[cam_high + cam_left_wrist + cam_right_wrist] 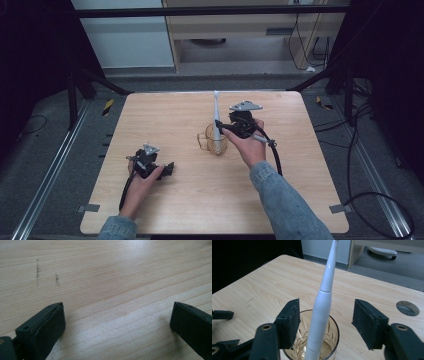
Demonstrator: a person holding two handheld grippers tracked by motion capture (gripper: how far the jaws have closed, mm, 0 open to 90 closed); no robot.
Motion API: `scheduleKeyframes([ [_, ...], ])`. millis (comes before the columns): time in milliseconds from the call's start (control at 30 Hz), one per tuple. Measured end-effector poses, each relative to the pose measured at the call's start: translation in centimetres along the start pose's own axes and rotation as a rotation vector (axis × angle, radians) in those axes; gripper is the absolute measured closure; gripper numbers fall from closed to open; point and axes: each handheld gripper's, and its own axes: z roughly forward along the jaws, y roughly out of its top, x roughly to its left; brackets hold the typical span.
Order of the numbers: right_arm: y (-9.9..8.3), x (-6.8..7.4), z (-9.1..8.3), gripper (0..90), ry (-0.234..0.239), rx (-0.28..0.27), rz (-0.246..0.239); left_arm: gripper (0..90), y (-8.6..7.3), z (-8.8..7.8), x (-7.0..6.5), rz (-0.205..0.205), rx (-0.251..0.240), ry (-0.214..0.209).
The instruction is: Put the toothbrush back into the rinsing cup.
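From my seat, the light wooden worktop [165, 205] gives me plenty of bare surface along the near edge, the left side and the far right corner. What stands in the way sits near the middle: a clear amber-tinted glass cup [216, 141] with a tall white electric toothbrush [216, 112] rising out of it and leaning away from me. My right gripper [325, 320] has its jaws spread either side of that toothbrush, not touching it. My left gripper [116, 322] sits wide apart over bare wood.
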Motion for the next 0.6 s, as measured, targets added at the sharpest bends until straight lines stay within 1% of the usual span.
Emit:
scheduleKeyframes([
  [200,0.1,-0.3,-0.4,25.6,0.004,0.013,-0.004,0.0,0.0,0.0,0.0,0.0,0.0,0.0],
  [267,0.1,-0.3,-0.5,23.7,0.003,0.016,0.002,0.0,0.0,0.0,0.0,0.0,0.0,0.0],
  [367,0.1,-0.6,-0.8,20.9,0.004,0.012,-0.004,0.0,0.0,0.0,0.0,0.0,-0.001,0.0],
  [467,0.2,-0.8,-1.2,18.1,0.004,0.01,0.0,0.0,0.0,0.0,0.0,-0.001,-0.002,0.0],
  [600,0.2,-1.1,-1.7,14.4,0.0,0.006,-0.011,0.0,0.0,0.0,0.0,0.0,-0.001,0.0],
])
